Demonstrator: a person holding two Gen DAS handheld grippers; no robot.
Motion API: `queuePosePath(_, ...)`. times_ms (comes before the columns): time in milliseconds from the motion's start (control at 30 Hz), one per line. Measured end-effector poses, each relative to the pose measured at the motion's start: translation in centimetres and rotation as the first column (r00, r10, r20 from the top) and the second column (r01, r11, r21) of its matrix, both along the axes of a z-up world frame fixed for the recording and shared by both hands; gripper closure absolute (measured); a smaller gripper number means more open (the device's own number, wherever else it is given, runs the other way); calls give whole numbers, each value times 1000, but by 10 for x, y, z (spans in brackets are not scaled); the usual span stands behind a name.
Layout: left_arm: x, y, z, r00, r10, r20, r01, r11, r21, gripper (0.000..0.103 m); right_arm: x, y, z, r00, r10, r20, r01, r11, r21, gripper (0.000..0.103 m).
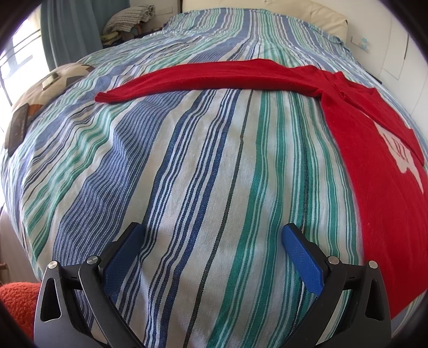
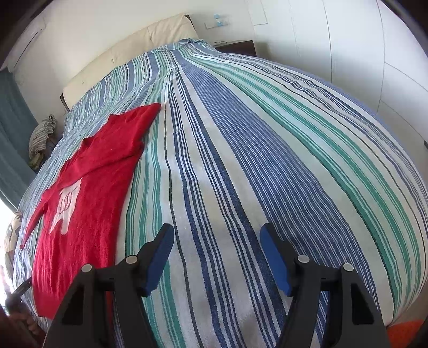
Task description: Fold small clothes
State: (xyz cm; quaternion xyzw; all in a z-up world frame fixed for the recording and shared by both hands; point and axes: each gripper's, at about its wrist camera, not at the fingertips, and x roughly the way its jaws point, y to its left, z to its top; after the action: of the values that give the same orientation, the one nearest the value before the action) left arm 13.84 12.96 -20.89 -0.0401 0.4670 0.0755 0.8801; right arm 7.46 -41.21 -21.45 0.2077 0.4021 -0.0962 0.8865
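A red long-sleeved sweater (image 1: 374,150) with a white print lies flat on the striped bedspread (image 1: 203,166). In the left wrist view its body is at the right and one sleeve (image 1: 203,75) stretches left across the bed. My left gripper (image 1: 211,230) is open and empty, above bare bedspread, left of the sweater body and short of the sleeve. In the right wrist view the sweater (image 2: 88,187) lies at the left with a sleeve (image 2: 133,125) pointing away. My right gripper (image 2: 216,233) is open and empty over the bedspread (image 2: 267,150), right of the sweater.
A patterned cushion (image 1: 53,80) with a phone (image 1: 17,128) and a small device lies at the bed's left edge. A cream headboard (image 2: 133,50) stands at the far end. A checked cloth pile (image 1: 128,18) sits beyond the bed. An orange rug (image 1: 16,302) lies below left.
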Motion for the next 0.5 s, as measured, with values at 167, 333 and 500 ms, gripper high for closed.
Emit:
queuePosePath(167, 0, -1, 0, 1000, 1, 1, -1, 1000, 2, 0, -1, 0, 1, 1000, -1, 1, 1, 1000, -3, 36)
queuePosePath(333, 0, -1, 0, 1000, 0, 1, 0, 1000, 2, 0, -2, -1, 2, 1000, -1, 1, 1, 1000, -6, 36)
queuePosePath(500, 0, -1, 0, 1000, 0, 1, 0, 1000, 2, 0, -2, -1, 2, 1000, -1, 2, 1, 1000, -9, 36)
